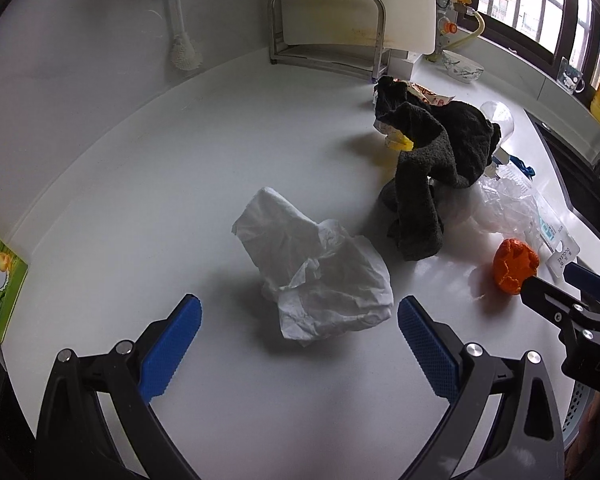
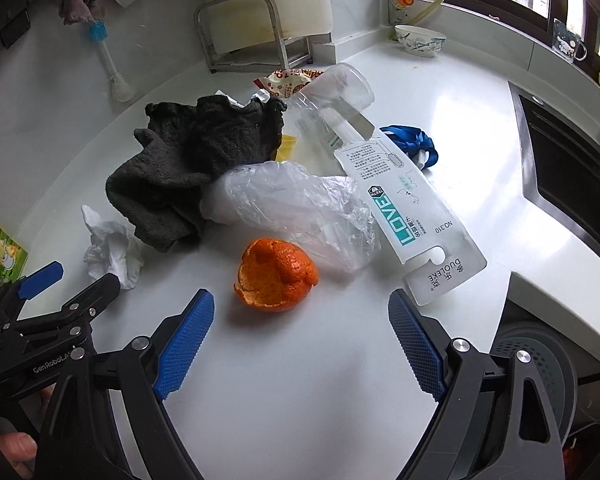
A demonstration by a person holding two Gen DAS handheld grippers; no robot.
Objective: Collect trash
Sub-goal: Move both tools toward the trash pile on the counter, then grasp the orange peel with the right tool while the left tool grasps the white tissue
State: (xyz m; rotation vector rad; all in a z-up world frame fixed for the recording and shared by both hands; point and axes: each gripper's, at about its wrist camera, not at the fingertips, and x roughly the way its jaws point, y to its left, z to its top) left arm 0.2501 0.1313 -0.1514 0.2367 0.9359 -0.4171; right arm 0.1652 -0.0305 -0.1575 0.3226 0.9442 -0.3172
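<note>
White bench point(image 1: 140, 168) carries the lot, trash scattered mid-surface. Dark grey towel point(image 1: 428, 168) is the biggest lump, heaped over a snack wrapper point(image 1: 432, 98) at the back; prob not trash itself. Beside it, clear plastic bag point(image 2: 296, 204) w/ a flat clear blister pack point(image 2: 412, 216) lying partly over it. Crumpled white tissue point(image 1: 320, 276) sits apart from the towel, nearer the left side. Orange peel point(image 2: 276, 276) is smallest, just in front of the bag.

Step in hand, as I read it: approach before the 1st pick, nothing lifted yet. Left tongs point(image 1: 300, 320) wide open, empty, tissue right at the gap betw. the tips. Right tongs point(image 2: 300, 320) also wide open, empty, lined up on the peel, which lies just ahead of the tips. Next move prob: push each fwd to straddle its item, close softly; tissue will squash, peel may slide on the smooth top.

Views differ: right wrist shows the pack's print, a blue ribbon point(image 2: 414, 142) behind it, and a grey perforated bin point(image 2: 540, 364) below the bench edge, likely the drop spot. Left wrist shows the tissue whole, plus a yellow scrap point(image 1: 400, 144) under the towel
</note>
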